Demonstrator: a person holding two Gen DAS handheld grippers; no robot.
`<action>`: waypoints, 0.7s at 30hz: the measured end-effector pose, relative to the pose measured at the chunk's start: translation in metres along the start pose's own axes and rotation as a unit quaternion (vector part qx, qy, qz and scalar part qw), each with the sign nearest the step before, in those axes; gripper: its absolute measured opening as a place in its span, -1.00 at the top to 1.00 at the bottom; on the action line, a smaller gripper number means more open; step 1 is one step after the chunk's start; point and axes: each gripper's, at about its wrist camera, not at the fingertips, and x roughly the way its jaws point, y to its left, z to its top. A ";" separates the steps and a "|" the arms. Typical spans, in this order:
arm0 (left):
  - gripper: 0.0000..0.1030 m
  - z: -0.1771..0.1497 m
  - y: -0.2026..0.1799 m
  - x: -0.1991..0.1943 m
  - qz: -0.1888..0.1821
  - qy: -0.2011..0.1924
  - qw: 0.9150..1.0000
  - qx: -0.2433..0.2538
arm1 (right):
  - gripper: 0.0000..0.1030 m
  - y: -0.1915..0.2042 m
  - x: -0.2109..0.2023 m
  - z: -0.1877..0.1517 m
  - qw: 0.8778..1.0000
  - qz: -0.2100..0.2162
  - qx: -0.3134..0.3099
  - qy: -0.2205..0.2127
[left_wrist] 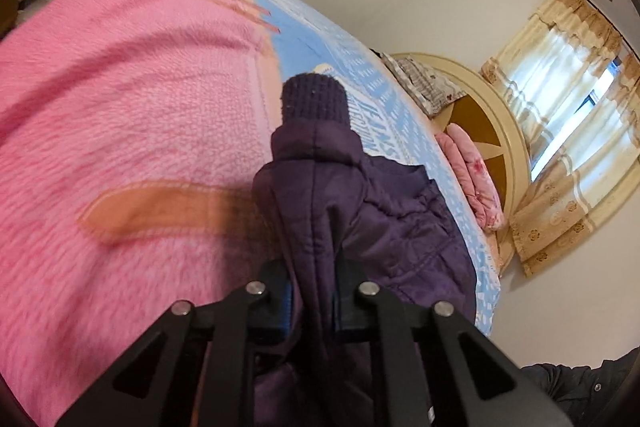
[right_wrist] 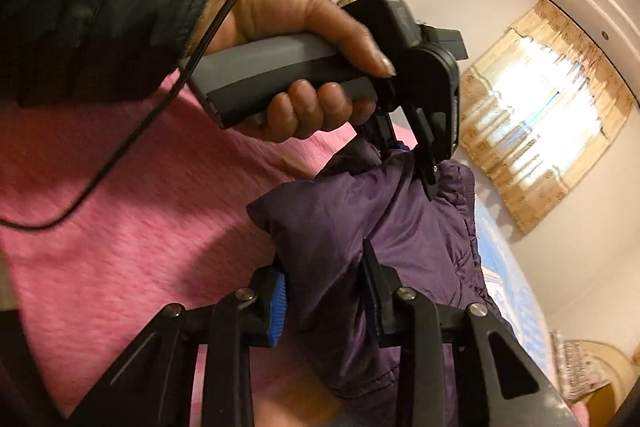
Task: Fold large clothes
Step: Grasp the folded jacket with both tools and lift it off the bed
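A dark purple quilted puffer jacket [left_wrist: 360, 211] with a ribbed knit cuff [left_wrist: 314, 99] lies bunched on a fuzzy pink fleece blanket [left_wrist: 120, 107] over the bed. The left gripper [left_wrist: 316, 291] fingers pinch its padded sleeve; the right gripper [right_wrist: 324, 291] fingers squeeze a puffy fold.

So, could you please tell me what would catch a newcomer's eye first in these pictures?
The dark purple padded jacket fills the middle of both views, with the left claw and the right claw each shut on a fold of it. Under it, a bright pink fleece blanket covers the bed, spreading left.
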 end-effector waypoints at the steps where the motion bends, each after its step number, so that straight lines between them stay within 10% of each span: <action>1: 0.73 -0.002 0.000 -0.004 0.004 -0.003 1.000 -0.005 | 0.40 0.001 -0.007 0.001 1.000 0.008 0.003 -0.009; 11: 0.72 0.010 -0.065 -0.047 -0.011 -0.055 0.998 -0.031 | 0.45 -0.068 -0.100 -0.002 0.981 0.068 0.130 -0.130; 21: 0.45 0.067 -0.220 0.060 -0.019 -0.002 0.995 0.101 | 0.50 -0.200 -0.178 -0.096 0.910 0.064 0.367 -0.183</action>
